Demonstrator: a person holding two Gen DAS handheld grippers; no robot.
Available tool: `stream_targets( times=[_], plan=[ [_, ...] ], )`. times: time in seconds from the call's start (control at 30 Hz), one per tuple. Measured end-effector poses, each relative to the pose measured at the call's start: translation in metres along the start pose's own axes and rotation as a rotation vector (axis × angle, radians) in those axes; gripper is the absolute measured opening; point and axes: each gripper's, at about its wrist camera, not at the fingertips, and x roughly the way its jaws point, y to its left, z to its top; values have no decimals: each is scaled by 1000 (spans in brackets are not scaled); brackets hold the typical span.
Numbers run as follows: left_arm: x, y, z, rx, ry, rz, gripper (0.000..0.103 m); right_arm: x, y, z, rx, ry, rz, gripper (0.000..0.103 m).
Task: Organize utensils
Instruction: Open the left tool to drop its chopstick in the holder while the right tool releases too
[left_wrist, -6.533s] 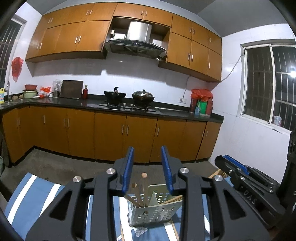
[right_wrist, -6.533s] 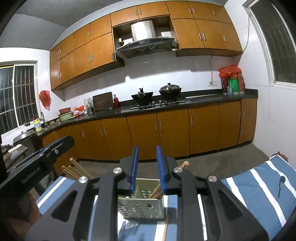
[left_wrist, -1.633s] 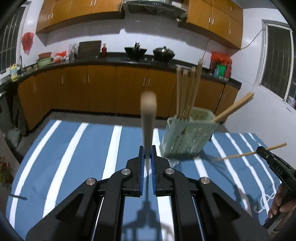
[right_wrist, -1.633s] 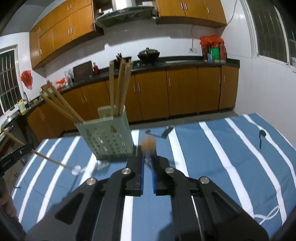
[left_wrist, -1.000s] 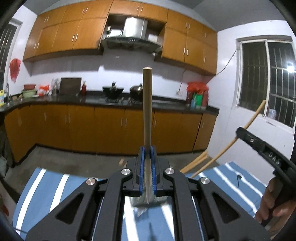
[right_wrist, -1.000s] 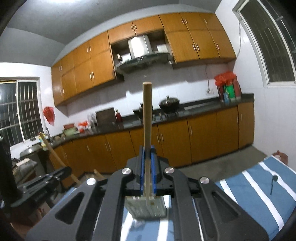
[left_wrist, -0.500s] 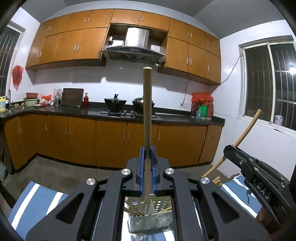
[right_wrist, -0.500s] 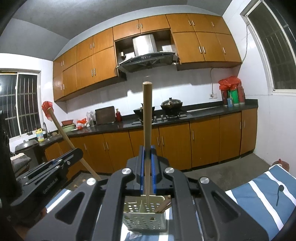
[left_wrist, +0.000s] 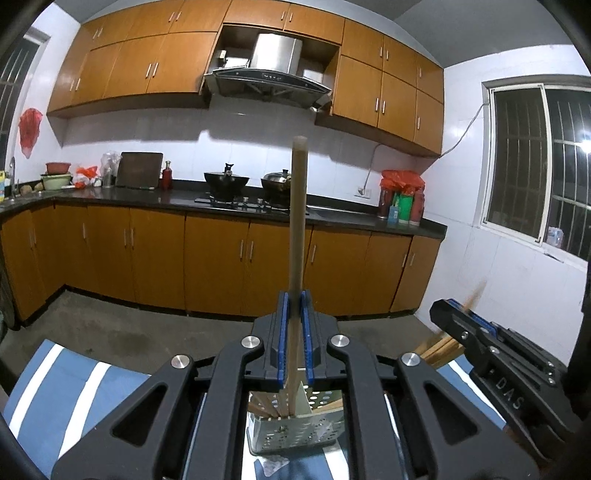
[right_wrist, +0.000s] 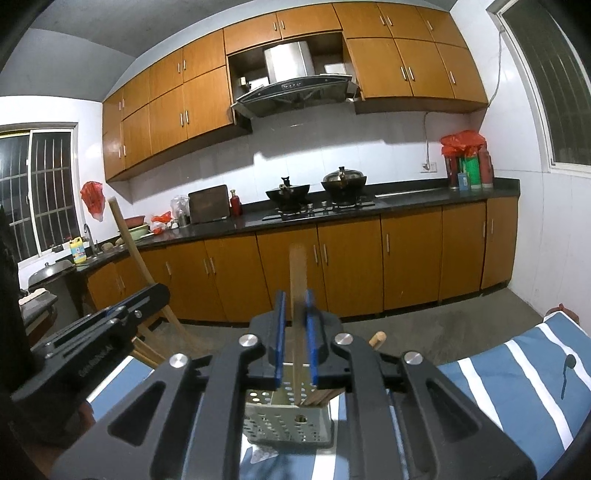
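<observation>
A pale perforated utensil holder (left_wrist: 295, 432) stands on the blue and white striped cloth (left_wrist: 74, 384), holding several wooden chopsticks. My left gripper (left_wrist: 293, 339) stands above it with a chopstick (left_wrist: 297, 221) upright between its blue pads, the tip inside the holder. My right gripper (right_wrist: 295, 339) is above the holder (right_wrist: 291, 421) too; its pads stand slightly apart and a blurred chopstick (right_wrist: 297, 280) runs between them down into the holder. The left gripper shows at the left of the right wrist view (right_wrist: 122, 314).
The striped cloth (right_wrist: 517, 373) covers the table, with a small dark utensil (right_wrist: 567, 363) lying at its right. Beyond the table edge are a concrete floor, brown cabinets and a counter with pots (left_wrist: 225, 181).
Both grippers have lowered toward the holder. The right gripper's pads have parted and its chopstick has slid down, blurred. The left chopstick's tip now sits in the holder.
</observation>
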Motion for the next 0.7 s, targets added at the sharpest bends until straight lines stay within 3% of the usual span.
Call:
stream_targets(
  times=[0.07,0.23,0.47,0.7],
  plan=[
    [-8,4,3,-14,-13,9,39,-4,0,1,1,-7,-4,22],
    [-26,17,12,-53,-38,20,47,-24,-1,8,4,-41,-13,34],
    [-62,29,19,-83,-77,44,68,-58,-1,8,-1,-73,-29,58],
    [-111,32,16,-44,-117,97,93,-110,13,2,-43,-149,-64,97]
  ],
)
